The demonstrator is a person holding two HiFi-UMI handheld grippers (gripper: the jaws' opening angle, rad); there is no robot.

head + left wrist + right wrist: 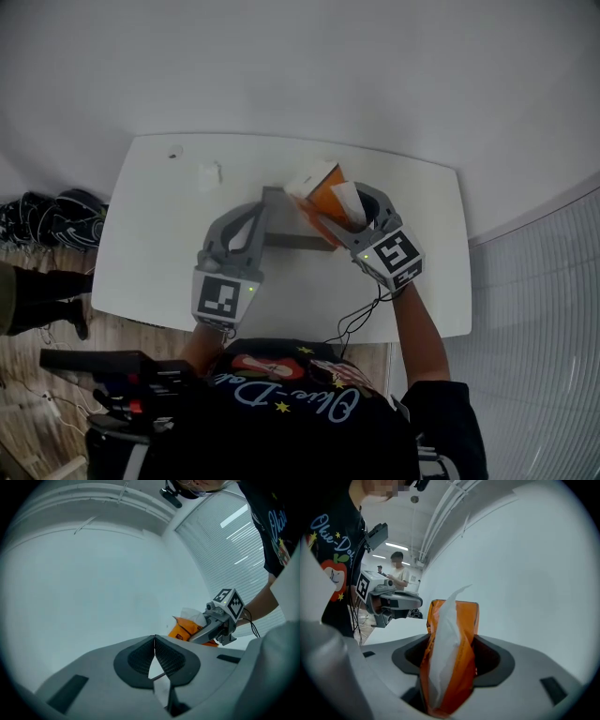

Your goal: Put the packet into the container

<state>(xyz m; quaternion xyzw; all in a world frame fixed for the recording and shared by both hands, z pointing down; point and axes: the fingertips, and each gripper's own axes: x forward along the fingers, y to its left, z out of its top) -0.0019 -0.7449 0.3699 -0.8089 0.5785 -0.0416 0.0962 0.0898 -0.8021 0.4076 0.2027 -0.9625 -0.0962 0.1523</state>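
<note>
while pinching the orange packet (pixel 450 677) in the right gripper (pixel 450 641), jaws set wide against both its sides, holds it tilted just above the right end of the grey container (pixel 286 234), partly over the opening, with white tissue poking from the packet's top. presses the left gripper (pixel 154 639) closed at the container's left end, pads meeting at the tips on a thin pale edge, seemingly the container's wall. shows a small white scrap (pixel 209 175) left of the container, well apart from it, on the same white table (pixel 150 272).
</note>
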